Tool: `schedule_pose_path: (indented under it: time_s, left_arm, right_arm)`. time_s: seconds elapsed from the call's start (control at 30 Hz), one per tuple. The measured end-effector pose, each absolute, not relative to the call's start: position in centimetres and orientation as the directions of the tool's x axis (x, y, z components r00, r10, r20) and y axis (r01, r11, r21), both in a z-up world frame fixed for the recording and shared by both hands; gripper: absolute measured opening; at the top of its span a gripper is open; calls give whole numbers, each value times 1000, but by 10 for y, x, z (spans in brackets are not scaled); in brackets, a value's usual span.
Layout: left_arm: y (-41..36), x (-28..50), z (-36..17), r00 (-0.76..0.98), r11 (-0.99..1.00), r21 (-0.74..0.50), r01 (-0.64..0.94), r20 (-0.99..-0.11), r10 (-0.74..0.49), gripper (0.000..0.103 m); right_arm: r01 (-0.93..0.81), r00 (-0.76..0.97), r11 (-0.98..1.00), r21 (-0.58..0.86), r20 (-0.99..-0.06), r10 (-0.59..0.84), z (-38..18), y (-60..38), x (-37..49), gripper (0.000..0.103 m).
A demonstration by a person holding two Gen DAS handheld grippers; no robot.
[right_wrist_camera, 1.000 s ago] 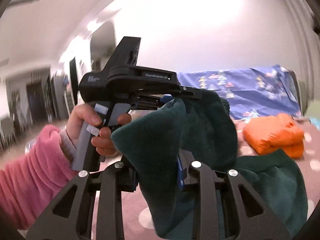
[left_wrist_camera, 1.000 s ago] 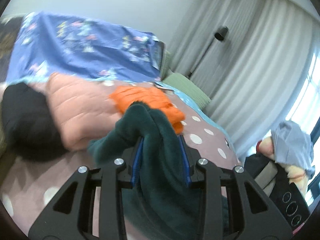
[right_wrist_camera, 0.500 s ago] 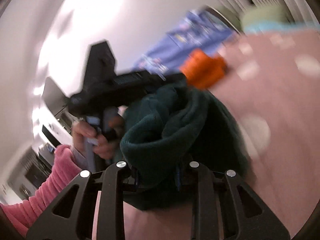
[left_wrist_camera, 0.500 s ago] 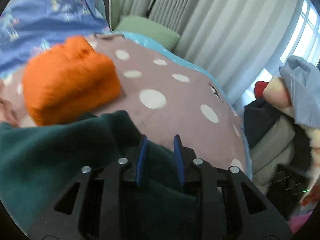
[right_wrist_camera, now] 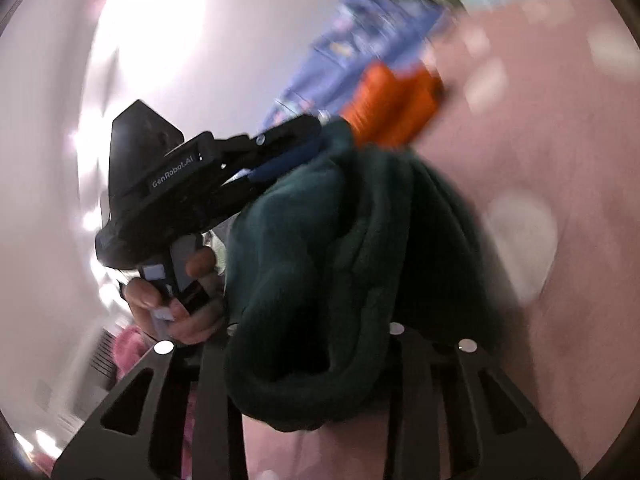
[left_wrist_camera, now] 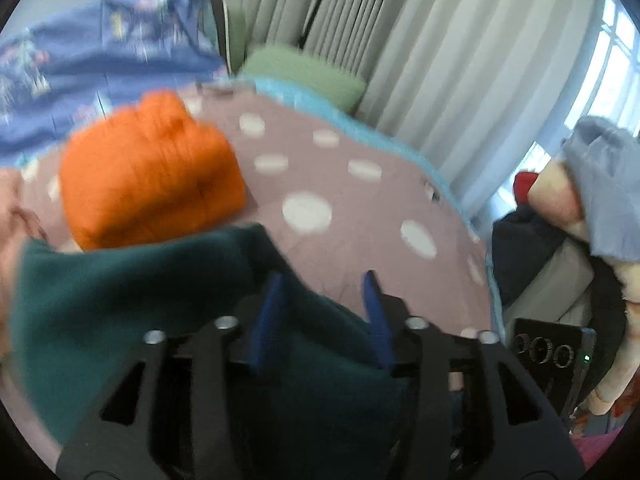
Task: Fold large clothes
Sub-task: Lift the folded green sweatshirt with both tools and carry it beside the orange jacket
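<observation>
Low in both frames, green fleece (left_wrist_camera: 132,300) droops over the bed (left_wrist_camera: 360,216). Left hand-held gripper (left_wrist_camera: 324,300) just opened wide; right hand-held gripper (right_wrist_camera: 316,344) pinches a bunch, so the fold could slump.

We note a bed (left_wrist_camera: 360,236) covered by a mauve blanket with white dots. On it lie a folded orange jacket (left_wrist_camera: 148,172), a dark green fleece garment (left_wrist_camera: 132,288) just in front of it, a blue patterned quilt (left_wrist_camera: 100,64) and a green pillow (left_wrist_camera: 304,72) at the head.
</observation>
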State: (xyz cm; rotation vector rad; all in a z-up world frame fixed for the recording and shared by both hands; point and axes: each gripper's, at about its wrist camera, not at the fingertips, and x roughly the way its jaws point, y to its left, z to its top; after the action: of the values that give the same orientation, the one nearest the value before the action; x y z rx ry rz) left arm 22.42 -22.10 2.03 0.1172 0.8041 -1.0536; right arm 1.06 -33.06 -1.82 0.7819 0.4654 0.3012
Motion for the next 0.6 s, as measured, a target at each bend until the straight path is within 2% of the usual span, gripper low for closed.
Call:
schedule_pose_path:
  time_s: [0.03, 0.07, 0.13, 0.2, 0.23, 0.27, 0.3, 0.33, 0.37, 0.43, 0.5, 0.6]
  left_arm:
    - [-208, 220, 38, 300, 522, -242, 818, -595, -746, 61]
    - [-198, 219, 52, 343, 536, -216, 816, -565, -751, 64]
    - [-184, 224, 64, 373, 556, -211, 804, -550, -747, 71]
    - [-183, 233, 53, 369, 582, -200, 789, -604, -707, 78]
    - [-192, 238, 30, 339, 588, -164, 792, -683, -647, 81]
    - [-204, 240, 4, 318, 587, -110, 802, -752, -577, 81]
    - [-214, 233, -16, 346, 564, -24, 826, -768, -539, 85]
    - [-229, 212, -44, 491, 526, 214, 823, -734, -470, 88]
    - [-236, 206, -56, 544, 518, 298, 802, -722, -428, 89]
    - [-242, 206, -49, 547, 546, 282, 789, -727, -415, 89]
    - [-241, 203, -51, 560, 540, 304, 785, -721, -408, 89]
    - [-224, 207, -50, 550, 568, 245, 785, -699, -458, 89]
  right_arm:
    - [-103, 864, 688, 718, -279, 420, -11, -331, 8, 30]
    - [-112, 861, 682, 723, -272, 429, -8, -336, 8, 30]
    - [-71, 837, 640, 765, -303, 455, -24, -348, 9, 30]
    - [22, 776, 604, 796, -395, 491, -64, -353, 18, 33]
    - [68, 751, 570, 819, -417, 511, -83, -352, 17, 38]
    - [81, 744, 534, 842, -408, 529, -93, -352, 18, 40]
    - [77, 748, 509, 857, -387, 539, -101, -351, 13, 40]
    - [80, 745, 535, 841, -407, 528, -98, -348, 10, 40]
    - [96, 740, 574, 813, -444, 505, -93, -345, 8, 40]
    - [97, 748, 604, 791, -459, 480, -86, -343, 4, 42]
    - [83, 733, 584, 808, -447, 513, -82, -345, 2, 45]
    - [51, 721, 546, 836, -410, 560, -74, -358, 13, 51]
